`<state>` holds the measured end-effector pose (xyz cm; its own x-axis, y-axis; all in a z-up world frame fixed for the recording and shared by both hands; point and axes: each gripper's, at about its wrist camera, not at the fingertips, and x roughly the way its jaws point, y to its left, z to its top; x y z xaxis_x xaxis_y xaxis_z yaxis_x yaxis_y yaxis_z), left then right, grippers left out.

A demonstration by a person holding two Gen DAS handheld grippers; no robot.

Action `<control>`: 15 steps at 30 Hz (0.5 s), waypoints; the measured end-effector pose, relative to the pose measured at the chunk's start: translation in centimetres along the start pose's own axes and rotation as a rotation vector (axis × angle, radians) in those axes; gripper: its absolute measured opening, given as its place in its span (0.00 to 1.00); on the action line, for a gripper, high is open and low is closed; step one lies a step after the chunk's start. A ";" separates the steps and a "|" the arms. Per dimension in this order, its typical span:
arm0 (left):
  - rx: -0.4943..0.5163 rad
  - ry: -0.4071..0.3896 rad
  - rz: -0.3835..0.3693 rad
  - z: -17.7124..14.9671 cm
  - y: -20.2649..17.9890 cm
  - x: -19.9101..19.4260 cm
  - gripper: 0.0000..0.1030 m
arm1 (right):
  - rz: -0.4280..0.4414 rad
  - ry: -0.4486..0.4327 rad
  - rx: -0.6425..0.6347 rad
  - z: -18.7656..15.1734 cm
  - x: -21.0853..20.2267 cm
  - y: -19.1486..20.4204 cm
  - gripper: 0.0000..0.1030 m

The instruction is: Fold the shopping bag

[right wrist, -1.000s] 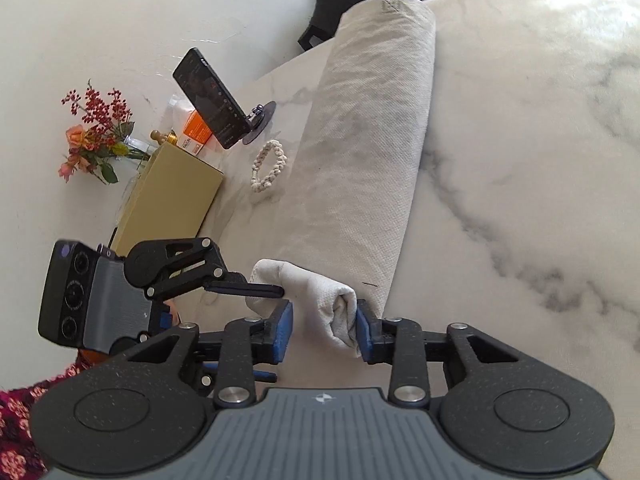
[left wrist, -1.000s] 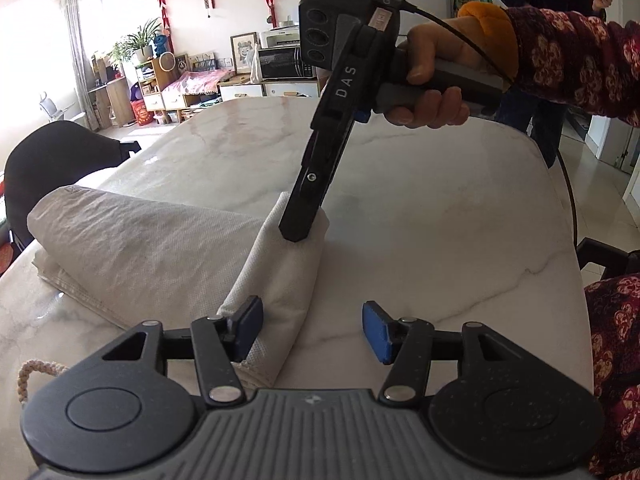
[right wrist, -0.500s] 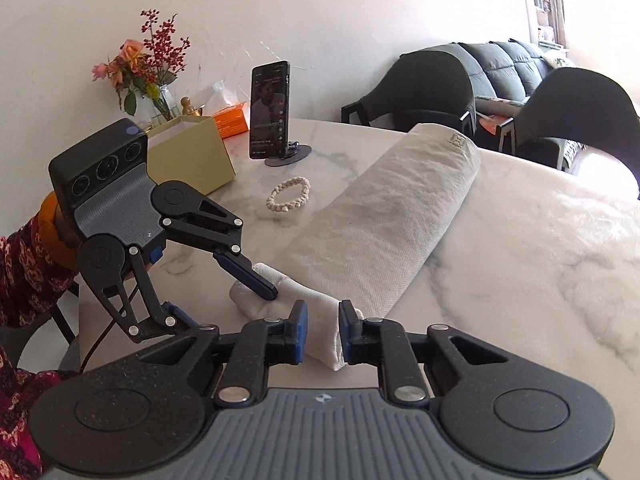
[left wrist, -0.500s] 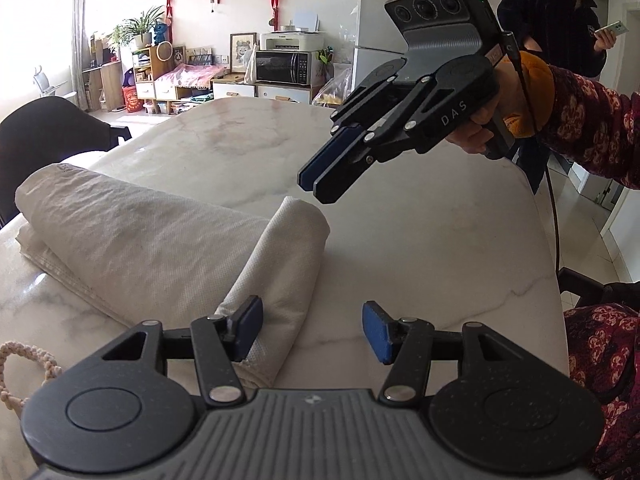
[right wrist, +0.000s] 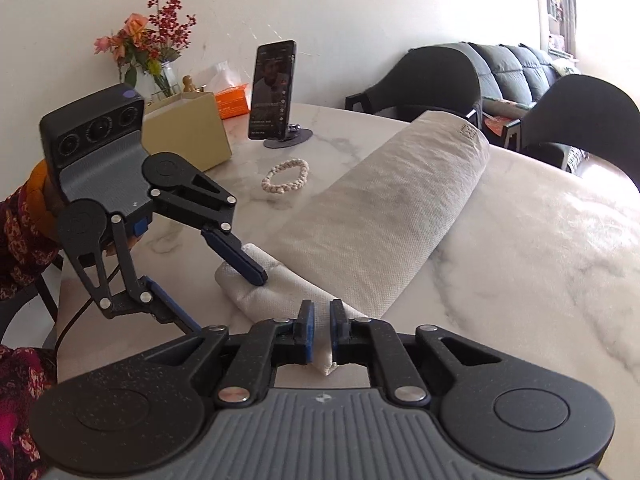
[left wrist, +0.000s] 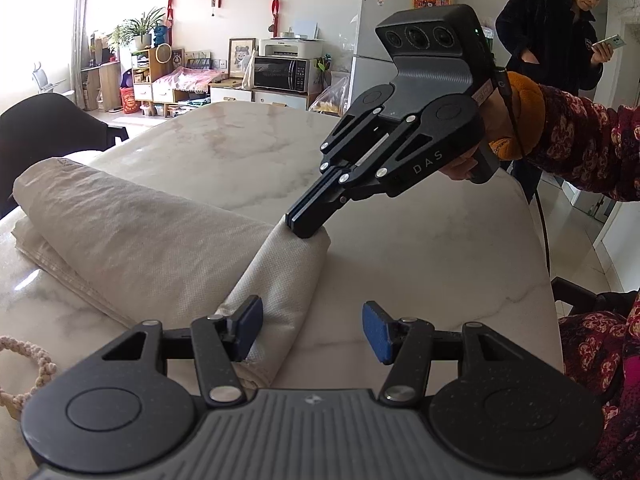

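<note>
right gripper [right wrist: 320, 330] returned (opening), bag [right wrist: 384, 224] lengthwise, seemingly away

Shopping bag [right wrist: 384, 216]: cream nonwoven fabric, lying flat on marble table [right wrist: 540, 280], folded into long thick strip w/ rounded long edges. Near end turned over into a small puffy roll across strip's width. Braided rope handle [left wrist: 24, 364] pokes out by bag's left side.

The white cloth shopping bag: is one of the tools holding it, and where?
Yes. The right tool pinches the white cloth shopping bag at its folded end. The left tool is open, one finger resting on it.
</note>
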<state>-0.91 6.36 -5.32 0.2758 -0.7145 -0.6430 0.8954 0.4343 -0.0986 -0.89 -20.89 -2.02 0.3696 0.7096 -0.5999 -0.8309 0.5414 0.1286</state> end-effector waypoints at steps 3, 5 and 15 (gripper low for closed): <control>-0.024 0.003 -0.038 0.1 0.7 0.0 0.54 | -0.005 0.018 -0.128 0.1 0.1 1.1 0.29; -0.042 0.001 -0.061 0.0 1.3 0.0 0.54 | -0.010 0.033 -0.211 0.2 0.3 1.8 0.30; -0.064 -0.013 -0.084 -0.3 1.7 0.0 0.54 | 0.002 0.084 -0.445 -0.1 1.0 3.2 0.40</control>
<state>0.48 7.24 -5.69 0.2053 -0.7569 -0.6205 0.8917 0.4060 -0.2003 -3.19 -18.45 -2.29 0.3482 0.6615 -0.6642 -0.9362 0.2809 -0.2110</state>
